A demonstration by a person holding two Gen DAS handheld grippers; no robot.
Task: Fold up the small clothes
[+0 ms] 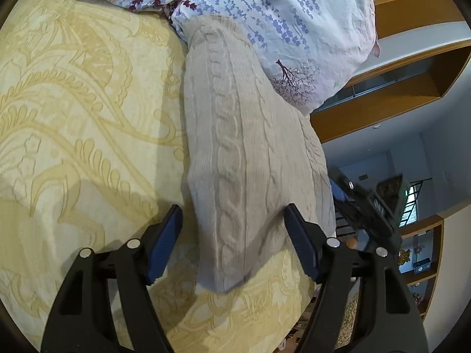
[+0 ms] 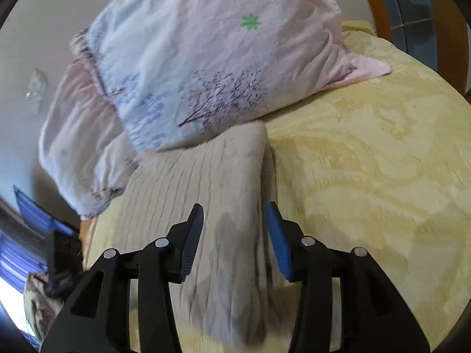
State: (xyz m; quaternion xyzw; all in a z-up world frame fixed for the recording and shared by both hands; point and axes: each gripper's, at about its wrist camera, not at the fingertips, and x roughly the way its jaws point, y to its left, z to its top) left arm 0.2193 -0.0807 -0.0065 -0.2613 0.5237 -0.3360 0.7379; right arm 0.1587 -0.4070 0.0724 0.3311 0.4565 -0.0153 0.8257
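Where the yellow bedspread [image 1: 73, 103] fills the left of the left wrist view, its raised paisley pattern lies flat and smooth, with the shadow of the tool falling across it. Right of that, a beige cable-knit sweater [image 1: 250, 161] lies in a long folded strip on the bedspread, its far end tucked against a floral pillow [image 1: 279, 29]. The left gripper [image 1: 232, 241] hangs over the near end of the sweater with its jaws spread, one blue pad on either side of the knit and neither pressing it. Past the bed's edge on the right stand wooden shelves [image 1: 412, 14] against a pale wall, and the other tool shows dark just beyond the sweater.

From the right wrist, a pale wall comes first, then the pillow [image 2: 206, 58] propped at the head of the bed. Below it the sweater [image 2: 206, 176] lies blurred, folded lengthwise. The right gripper [image 2: 234, 241] has its jaws parted over the fold, pinching nothing. Bare bedspread [image 2: 368, 161] stretches away to the right.
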